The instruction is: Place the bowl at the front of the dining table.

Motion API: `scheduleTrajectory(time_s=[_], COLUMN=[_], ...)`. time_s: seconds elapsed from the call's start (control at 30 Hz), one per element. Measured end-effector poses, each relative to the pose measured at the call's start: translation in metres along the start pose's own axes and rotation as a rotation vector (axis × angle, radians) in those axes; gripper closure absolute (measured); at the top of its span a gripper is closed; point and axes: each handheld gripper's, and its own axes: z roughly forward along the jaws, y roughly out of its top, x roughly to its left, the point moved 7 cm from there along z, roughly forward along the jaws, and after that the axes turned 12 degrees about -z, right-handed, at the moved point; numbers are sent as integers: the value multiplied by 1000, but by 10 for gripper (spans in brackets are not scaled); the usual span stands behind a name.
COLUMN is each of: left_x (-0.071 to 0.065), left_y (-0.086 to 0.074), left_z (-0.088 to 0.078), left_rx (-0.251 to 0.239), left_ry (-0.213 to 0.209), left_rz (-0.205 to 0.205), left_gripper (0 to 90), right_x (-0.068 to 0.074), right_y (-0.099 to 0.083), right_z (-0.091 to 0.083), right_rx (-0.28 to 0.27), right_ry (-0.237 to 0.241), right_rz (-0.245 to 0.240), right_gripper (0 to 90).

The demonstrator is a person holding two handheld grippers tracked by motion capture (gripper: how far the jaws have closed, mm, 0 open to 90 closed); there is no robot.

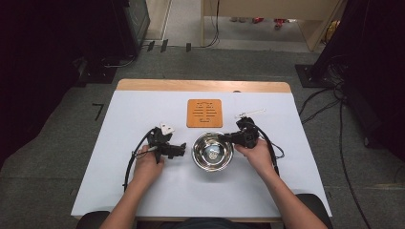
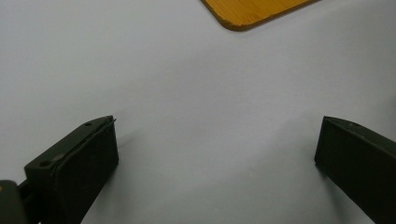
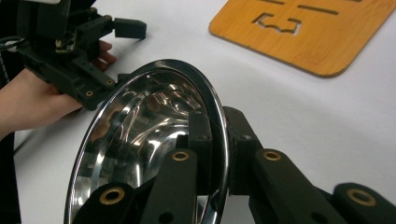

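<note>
A shiny steel bowl (image 1: 197, 146) sits at the middle of the white table (image 1: 143, 109). My right gripper (image 1: 226, 138) is shut on the bowl's right rim. In the right gripper view one jaw lies inside the bowl (image 3: 140, 130) and the other outside, pinching the rim (image 3: 217, 126). My left gripper (image 1: 181, 148) rests just left of the bowl, apart from it. In its own view the left gripper (image 2: 217, 154) is open wide over bare tabletop, with nothing between its fingers (image 2: 88, 158).
A square wooden mat (image 1: 204, 113) with cut-out slots lies flat just behind the bowl; its corner (image 2: 252, 11) is ahead of the left jaws. A small white object (image 1: 250, 113) lies to the mat's right. Cables trail from both grippers.
</note>
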Motion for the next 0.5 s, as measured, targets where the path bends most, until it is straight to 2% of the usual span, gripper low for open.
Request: scheduleTrajectory(time_s=[0.3, 0.5], left_x=[0, 0], left_y=[0, 0], left_z=[0, 0], left_rx=[3, 1], left_ry=[0, 0], left_rz=[2, -1], left_gripper=[0, 0], right_x=[-9, -14], right_y=[3, 5], right_z=[-5, -6], right_rx=[-22, -17], right_ry=[-30, -42], right_rz=[26, 36], right_gripper=[836, 837])
